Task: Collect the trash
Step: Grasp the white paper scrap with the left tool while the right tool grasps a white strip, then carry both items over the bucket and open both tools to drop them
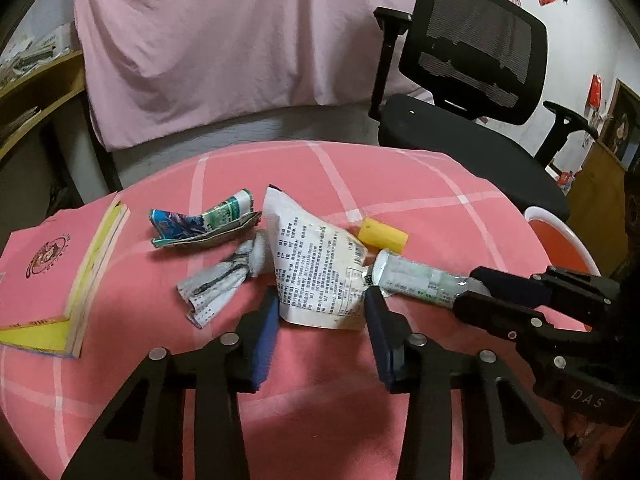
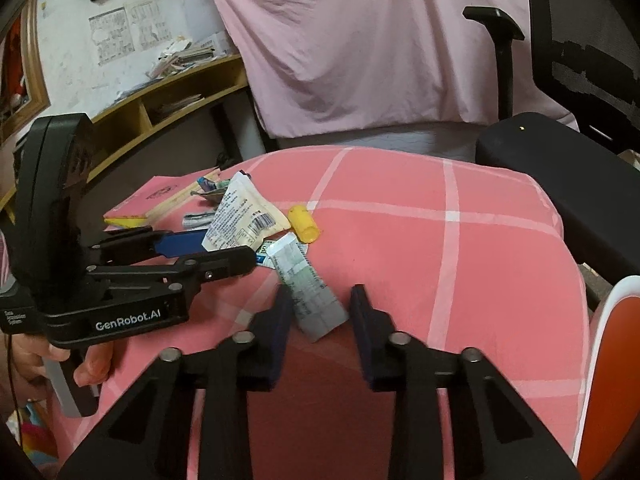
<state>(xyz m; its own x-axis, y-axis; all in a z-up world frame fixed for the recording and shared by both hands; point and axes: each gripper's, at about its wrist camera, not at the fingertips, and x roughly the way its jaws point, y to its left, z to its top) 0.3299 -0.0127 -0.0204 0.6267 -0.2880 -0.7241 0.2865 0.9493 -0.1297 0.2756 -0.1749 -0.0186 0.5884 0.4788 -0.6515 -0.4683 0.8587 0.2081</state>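
Trash lies on a pink checked cloth (image 1: 440,200): a white printed wrapper (image 1: 316,268), a silver-green tube wrapper (image 1: 420,276), a yellow cylinder (image 1: 382,236), a crumpled grey paper (image 1: 224,280) and a blue-green wrapper (image 1: 204,224). My left gripper (image 1: 322,312) is open, its fingers on either side of the white wrapper's near edge. My right gripper (image 2: 320,312) is open around the near end of the tube wrapper (image 2: 316,300). In the right wrist view the left gripper (image 2: 224,248) sits by the white wrapper (image 2: 244,216).
A pink book (image 1: 60,272) lies at the left. A black office chair (image 1: 472,92) stands behind the cloth. An orange bin with a white rim (image 1: 560,240) is at the right edge. A wooden shelf (image 2: 160,96) stands at the left.
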